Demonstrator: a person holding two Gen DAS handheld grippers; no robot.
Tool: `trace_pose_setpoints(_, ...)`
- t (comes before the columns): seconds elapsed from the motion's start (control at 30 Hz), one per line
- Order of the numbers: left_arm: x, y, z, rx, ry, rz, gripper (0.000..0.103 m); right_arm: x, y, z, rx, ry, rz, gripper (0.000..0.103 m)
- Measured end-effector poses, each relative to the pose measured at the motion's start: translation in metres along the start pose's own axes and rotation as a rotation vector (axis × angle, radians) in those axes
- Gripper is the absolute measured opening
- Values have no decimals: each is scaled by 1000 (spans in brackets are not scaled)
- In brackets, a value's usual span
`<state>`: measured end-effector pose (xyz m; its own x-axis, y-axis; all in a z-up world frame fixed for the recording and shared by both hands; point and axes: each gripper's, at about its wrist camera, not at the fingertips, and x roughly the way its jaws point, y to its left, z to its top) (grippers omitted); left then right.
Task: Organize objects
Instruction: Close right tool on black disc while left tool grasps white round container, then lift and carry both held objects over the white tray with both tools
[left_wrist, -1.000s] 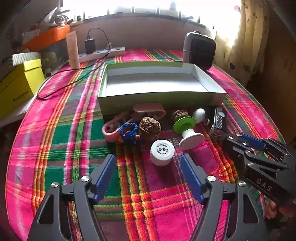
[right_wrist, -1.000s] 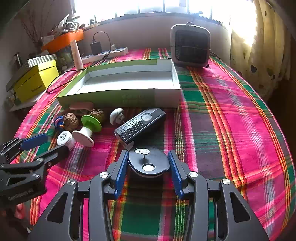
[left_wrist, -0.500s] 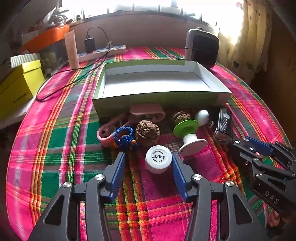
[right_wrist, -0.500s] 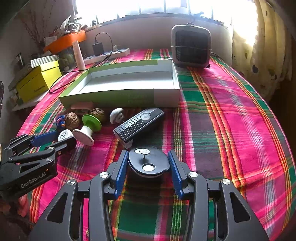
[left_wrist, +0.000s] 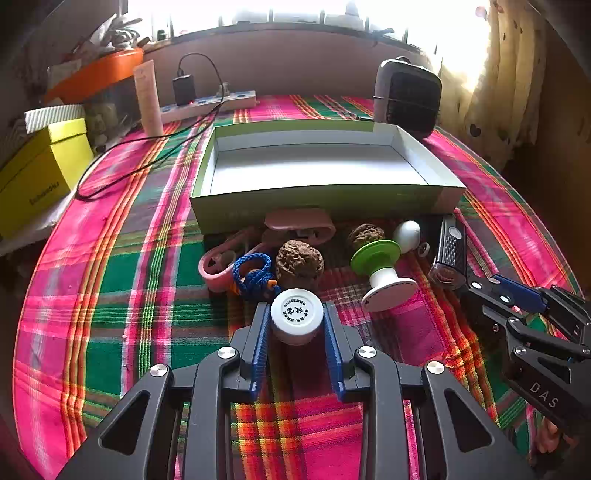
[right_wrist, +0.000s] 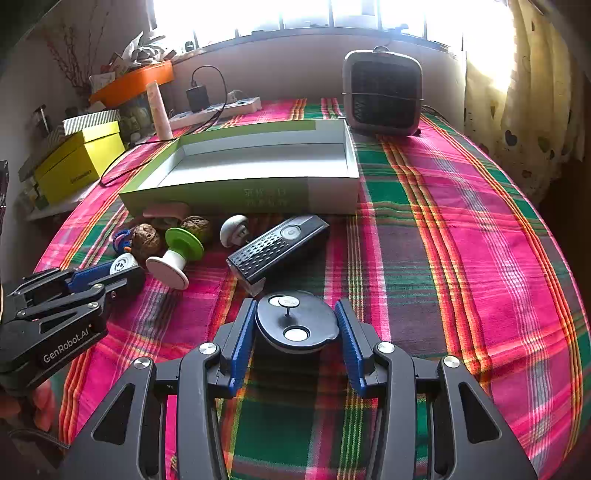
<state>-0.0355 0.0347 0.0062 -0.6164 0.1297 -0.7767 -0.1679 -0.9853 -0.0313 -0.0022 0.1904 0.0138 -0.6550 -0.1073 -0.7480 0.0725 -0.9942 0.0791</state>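
The cloth (left_wrist: 122, 280) was a plaid of pink, green and dark squares with thin orange, yellow and white lines. The tray (left_wrist: 321, 201) was light green outside and white inside. The jar (left_wrist: 297, 316) had a white cap with dark print in a ring. The spool (left_wrist: 382, 275) was white with one green end. The cord (left_wrist: 253, 275) was blue, with a small orange part. Two walnuts (left_wrist: 299, 260) were brown and wrinkled. The remote (right_wrist: 279, 247) was black with a dotted grid. The disc (right_wrist: 295, 325) was black with white round spots. The pads (left_wrist: 260, 343) of both grippers were blue on black frames. The box (right_wrist: 79, 164) was yellow. The curtain (right_wrist: 528, 92) was cream with dark hearts.
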Motion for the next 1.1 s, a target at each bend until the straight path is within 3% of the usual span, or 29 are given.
trace_pose_setpoints(0.73, -18, 2, 5, -12, -40, -20, 26, -15, 7, 8, -41, -40, 21, 44)
trace_pose_setpoints(1.1, -25, 8, 28, -23, -59, -50, 26, -22, 14, 38, -86, -81, 39, 44)
